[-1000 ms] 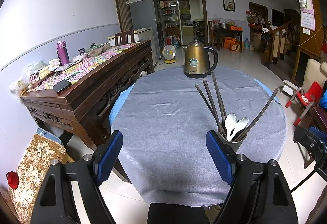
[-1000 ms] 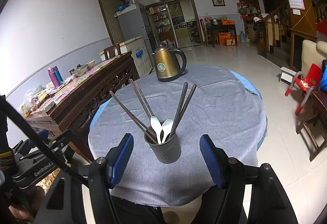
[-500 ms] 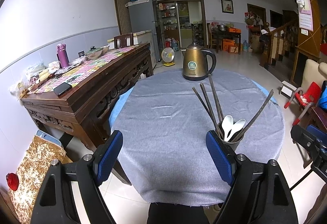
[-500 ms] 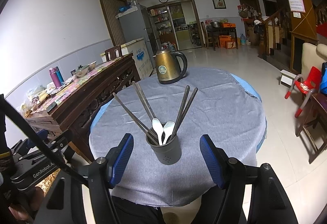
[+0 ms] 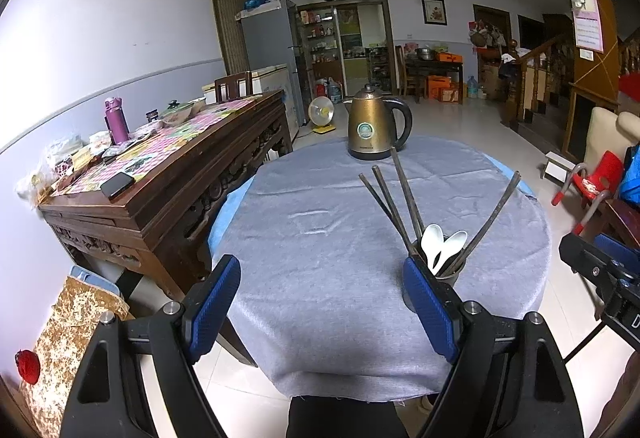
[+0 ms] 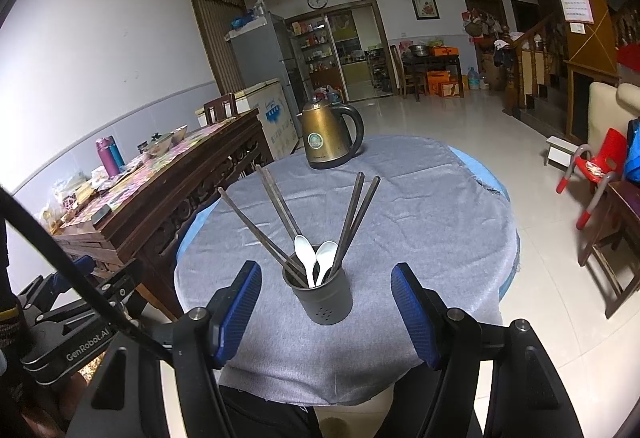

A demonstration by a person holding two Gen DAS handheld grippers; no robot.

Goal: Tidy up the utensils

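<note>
Holder: a dark, round metal cup (image 6: 323, 298) with small holes low on its wall is seen upright near the front edge of the desk; in the left view it (image 5: 448, 278) is partly hidden behind the right finger of the left claw.
Chopsticks: long, thin, dark sticks (image 6: 352, 222) with squared ends are leaned outward in the holder, fanned to both sides.
Spoons: two white, glossy spoons (image 6: 326, 258) are stood in the holder with the bowls up, side by side.
Desk: a round top is covered by a grey, slightly wrinkled cloth (image 6: 420, 222); a blue layer is seen under its rim.
Right claw: the blue ribbed pads are held wide apart (image 6: 326, 312) and nothing is gripped; the holder is seen between them, not touched.
Left claw: the fingers are spread apart (image 5: 320, 312) over bare cloth and nothing is held.
Writing: "GenRobot.AI" is read on the black body of the left tool (image 6: 86, 346).
Kettle: a brass-coloured metal kettle (image 6: 326, 136) with a black handle and a round green label is placed at the far side of the desk; the label cannot be read.
Sideboard: a carved dark wooden sideboard (image 5: 168, 190) with a patterned mat is placed left of the desk; a purple bottle (image 5: 116, 116) is stood on it.
</note>
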